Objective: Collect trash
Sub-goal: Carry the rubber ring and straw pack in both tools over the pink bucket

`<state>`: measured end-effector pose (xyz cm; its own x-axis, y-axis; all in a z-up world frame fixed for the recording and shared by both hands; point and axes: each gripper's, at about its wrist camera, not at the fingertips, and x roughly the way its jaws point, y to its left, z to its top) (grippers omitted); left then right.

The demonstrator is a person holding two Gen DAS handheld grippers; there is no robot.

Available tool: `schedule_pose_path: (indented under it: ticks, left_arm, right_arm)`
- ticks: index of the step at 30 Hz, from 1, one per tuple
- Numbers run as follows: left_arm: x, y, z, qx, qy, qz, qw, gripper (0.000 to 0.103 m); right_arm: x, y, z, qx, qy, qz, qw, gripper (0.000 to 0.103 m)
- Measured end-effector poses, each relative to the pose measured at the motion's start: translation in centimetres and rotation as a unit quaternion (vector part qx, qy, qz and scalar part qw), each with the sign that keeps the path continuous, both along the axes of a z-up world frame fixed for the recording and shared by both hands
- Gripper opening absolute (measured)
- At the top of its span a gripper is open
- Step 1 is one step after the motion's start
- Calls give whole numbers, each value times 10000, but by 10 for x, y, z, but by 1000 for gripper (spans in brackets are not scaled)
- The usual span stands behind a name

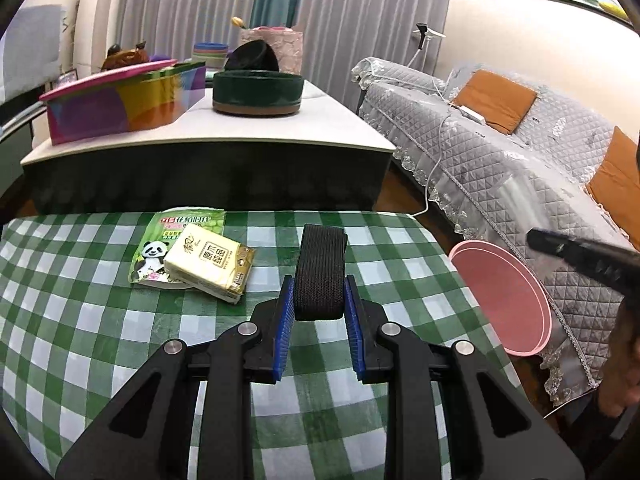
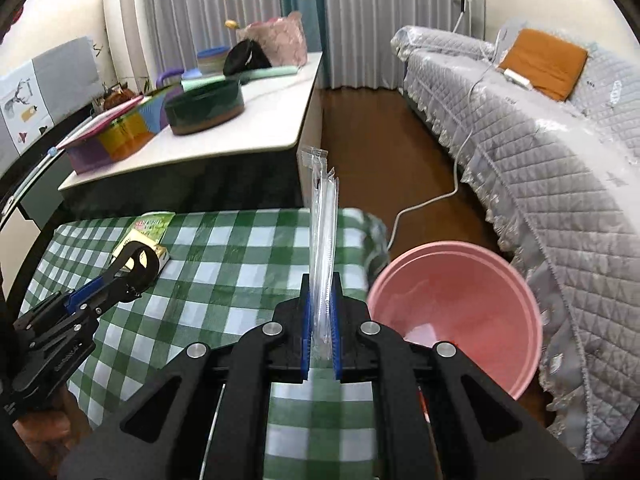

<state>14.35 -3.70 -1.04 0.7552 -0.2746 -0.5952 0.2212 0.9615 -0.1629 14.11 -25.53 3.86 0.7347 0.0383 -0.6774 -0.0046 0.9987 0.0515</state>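
Gripping a clear plastic wrapper (image 2: 323, 240) in your right claw (image 2: 320, 320) and a black band (image 1: 320, 276) in your left claw (image 1: 319, 304), you risk dropping either short of the pink bin (image 2: 456, 312) just right, past the counter (image 2: 224, 248) edge, over open floor.

My two wrist cameras look forward, low over the checked table (image 1: 100, 320), both catching the pink bin (image 2: 456, 312)
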Motion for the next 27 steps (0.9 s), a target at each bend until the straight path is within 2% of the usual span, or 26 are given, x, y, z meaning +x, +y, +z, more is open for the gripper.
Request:
schedule_pose_path:
  ticks: [6,14,27]
  left_arm:
    - [-10,-10,7,-48,-62,-28,10000,24]
    - [-23,-30,10,71,-122,-169,9998,24]
    - [-30,-74,24,227,-197,-427,9986,24]
  right_arm:
    - [-18,-21,14,-75,-231,-78,9997,8]
    - [-33,-50,5,154,-282,-275,9991,8]
    - [-49,-93,7,382,-543,-639,9957,8]
